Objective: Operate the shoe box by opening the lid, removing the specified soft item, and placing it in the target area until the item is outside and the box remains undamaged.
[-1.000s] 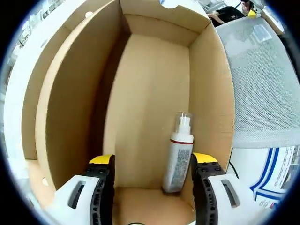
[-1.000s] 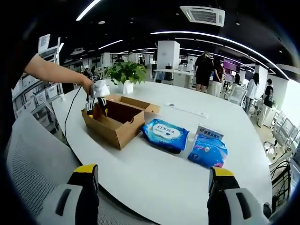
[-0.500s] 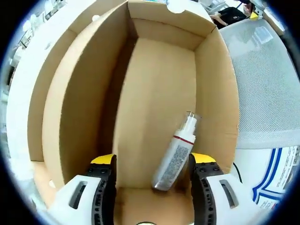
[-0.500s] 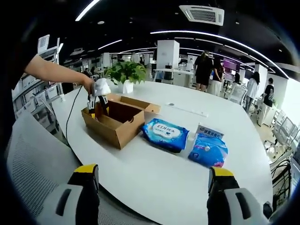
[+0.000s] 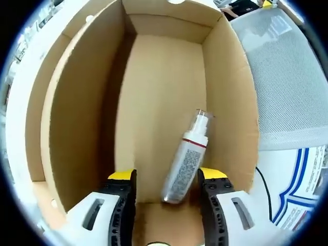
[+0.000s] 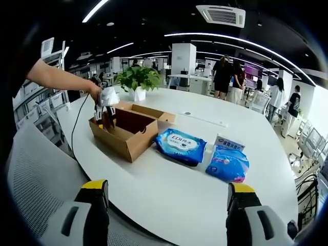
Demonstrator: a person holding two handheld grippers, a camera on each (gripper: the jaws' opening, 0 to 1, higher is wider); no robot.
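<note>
My left gripper (image 5: 166,187) is down inside the open shoe box (image 5: 66,118), jaws spread, with the lower end of a white spray bottle (image 5: 185,158) lying tilted between the tips and no squeeze on it. My right gripper (image 6: 166,202) hangs well back from the white table (image 6: 205,195), jaws wide apart and empty; ahead of it sit the box, a blue wipes pack (image 6: 180,146) just beside it, and a second blue pack (image 6: 226,164) further right.
</note>
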